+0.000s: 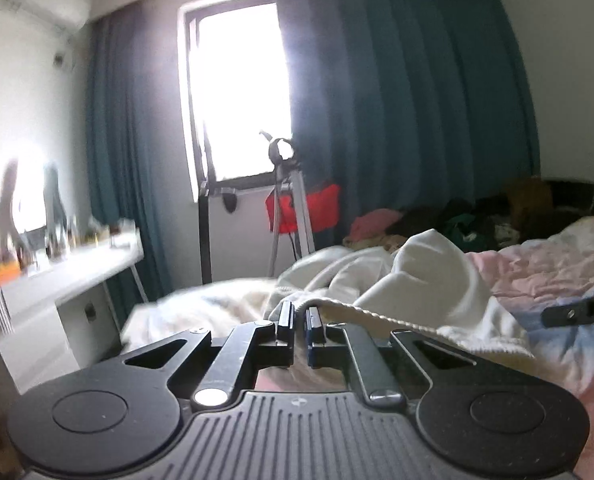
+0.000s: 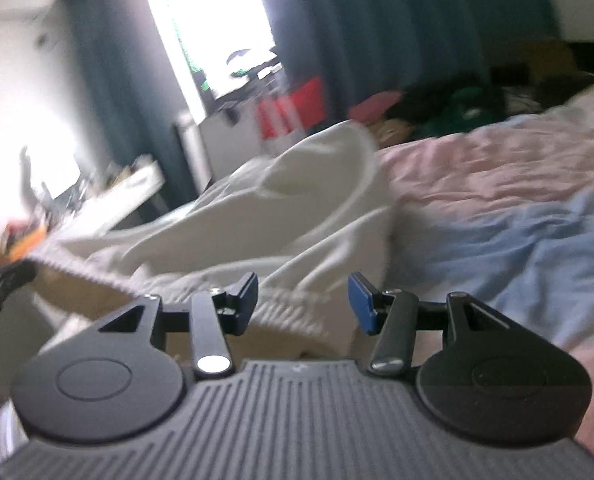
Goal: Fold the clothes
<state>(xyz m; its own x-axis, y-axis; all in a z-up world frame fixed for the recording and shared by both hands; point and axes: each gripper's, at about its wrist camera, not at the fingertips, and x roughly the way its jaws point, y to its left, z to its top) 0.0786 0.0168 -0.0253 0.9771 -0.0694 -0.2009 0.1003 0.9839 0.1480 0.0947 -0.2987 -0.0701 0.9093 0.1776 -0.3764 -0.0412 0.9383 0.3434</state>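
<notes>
My left gripper (image 1: 300, 312) has its jaws pressed nearly together, pinching the ribbed hem of the white sweater (image 1: 417, 276); the knit edge runs taut from the fingertips off to the right in the left wrist view. The rest of the sweater lies bunched in a heap on the bed (image 1: 557, 264), on the pink and blue crumpled bedding, just ahead of the gripper. My right gripper (image 2: 303, 300) is spread about halfway, the pads not pressing anything; a ribbed white edge of the sweater (image 2: 289, 216) sits between and just below the fingers (image 2: 361, 300), and I can't tell if it touches them. In the right wrist view the left gripper's dark tip (image 2: 5, 280) shows at the left edge with the ribbed hem stretched from it toward the middle. In the left wrist view a dark finger of the right gripper (image 1: 581, 310) pokes in at the right edge over the bedding. Behind: teal curtains (image 1: 397, 100), bright window (image 1: 237, 92), tripod (image 1: 289, 208), a red item (image 1: 325, 204) behind it, white desk (image 1: 77, 272) with blurred clutter at left, and a pile of dark and pink clothes (image 1: 457, 220) at the far side of the bed. Both views are motion-blurred.
</notes>
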